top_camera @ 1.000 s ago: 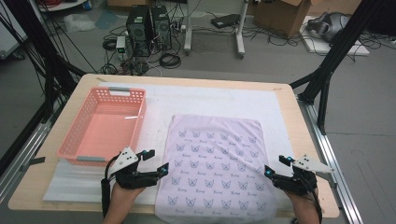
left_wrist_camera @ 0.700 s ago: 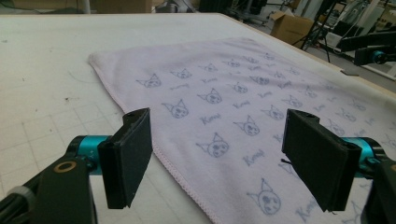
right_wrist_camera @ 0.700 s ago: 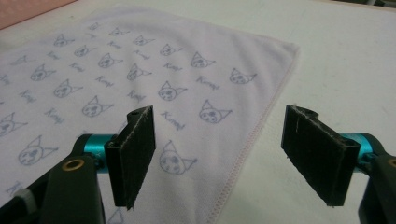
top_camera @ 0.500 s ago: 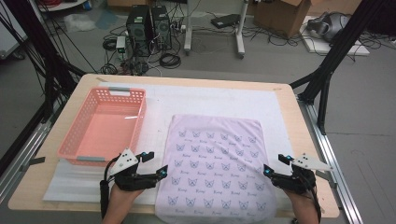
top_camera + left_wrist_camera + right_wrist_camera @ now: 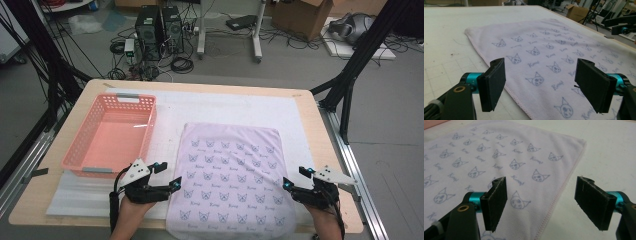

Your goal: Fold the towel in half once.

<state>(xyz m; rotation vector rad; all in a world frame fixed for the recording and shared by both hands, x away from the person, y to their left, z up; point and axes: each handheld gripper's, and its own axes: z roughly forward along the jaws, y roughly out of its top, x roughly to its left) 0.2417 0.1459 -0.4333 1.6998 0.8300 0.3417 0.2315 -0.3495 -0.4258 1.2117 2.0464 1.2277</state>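
A pale lilac cloth (image 5: 231, 175) printed with cat faces lies flat on the white mat, its near edge hanging over the table front. My left gripper (image 5: 169, 176) stands open at the cloth's left edge near the front, jaws straddling the hem (image 5: 517, 98). My right gripper (image 5: 295, 179) stands open at the cloth's right edge, its jaws over the stitched border (image 5: 554, 207). The cloth (image 5: 554, 50) stretches away ahead of the left jaws; the cloth (image 5: 486, 157) spreads to the left in the right gripper view. Neither gripper holds anything.
A pink plastic basket (image 5: 80, 145) stands at the left of the table, just beyond my left hand. The white mat (image 5: 235, 107) covers most of the wooden table (image 5: 325, 130). Computers, cables and boxes sit on the floor beyond the far edge.
Both grippers have barely shifted; the left one has edged slightly toward the cloth. The cloth lies as before.
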